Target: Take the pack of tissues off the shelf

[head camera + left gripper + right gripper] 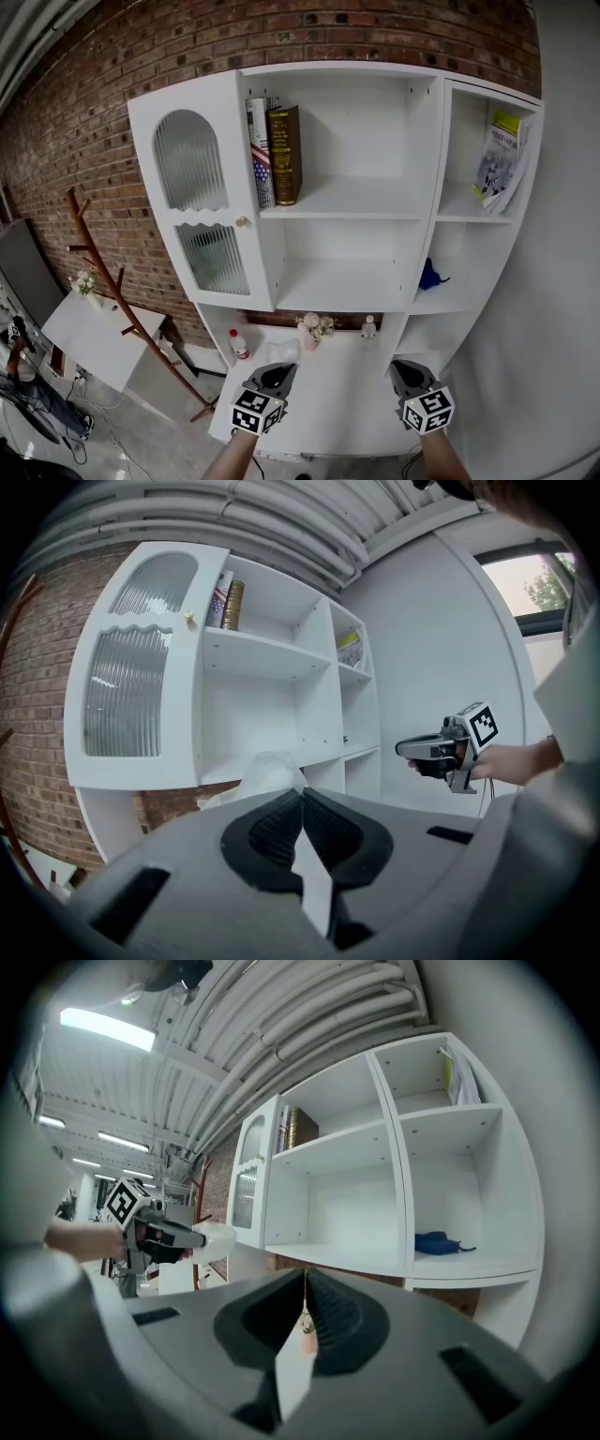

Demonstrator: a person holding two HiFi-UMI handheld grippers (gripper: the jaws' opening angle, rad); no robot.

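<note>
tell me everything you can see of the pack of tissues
The pack of tissues is a small, soft, whitish pack in a translucent, slightly crumpled wrap. It is off the shelves and sticks out past the tips of the left hand-held gripper, whose closed jaws appear to pinch its near edge. It hangs over the counter, in front of the white cabinet. No print is readable.
</note>
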